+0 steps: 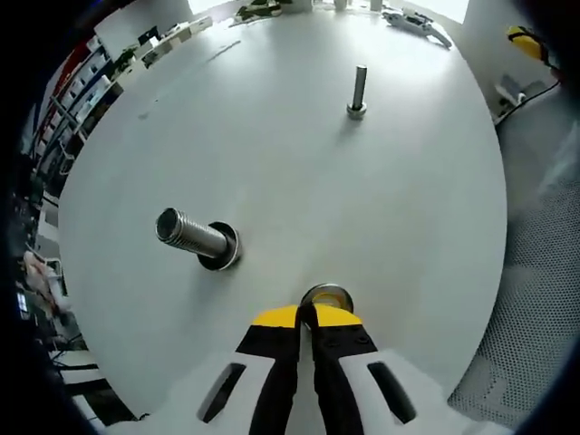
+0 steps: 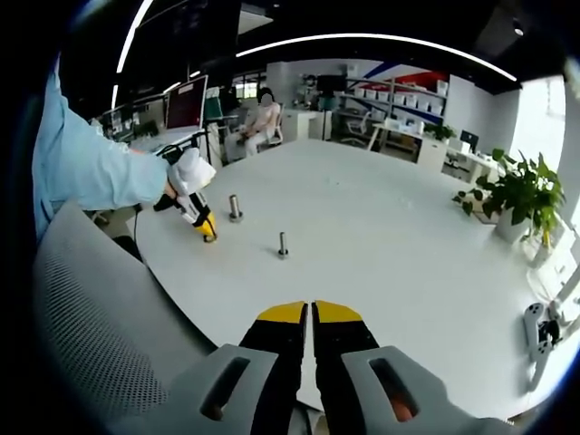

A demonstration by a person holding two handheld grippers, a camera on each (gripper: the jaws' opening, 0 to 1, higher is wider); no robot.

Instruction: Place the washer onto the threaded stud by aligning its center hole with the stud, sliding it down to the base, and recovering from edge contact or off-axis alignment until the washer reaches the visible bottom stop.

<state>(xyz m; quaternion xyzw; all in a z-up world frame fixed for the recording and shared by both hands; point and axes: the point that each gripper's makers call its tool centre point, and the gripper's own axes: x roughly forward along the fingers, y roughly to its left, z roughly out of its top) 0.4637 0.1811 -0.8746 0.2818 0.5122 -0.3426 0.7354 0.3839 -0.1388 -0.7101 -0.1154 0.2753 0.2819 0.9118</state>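
Note:
A metal washer sits at the tips of my left gripper, low over the white round table; the yellow-tipped jaws are shut on its near edge. A thick threaded stud with a dark base ring stands up and to the left of the washer. A thinner stud stands farther off. In the right gripper view, both studs, thick and thin, show beside the left gripper, which a gloved hand holds. My right gripper is shut on nothing, above the table's near edge.
A grey mesh chair back lies below and left of the right gripper, also seen as mesh. A spare tool lies at the table's right edge. A potted plant, desks and a seated person are beyond the table.

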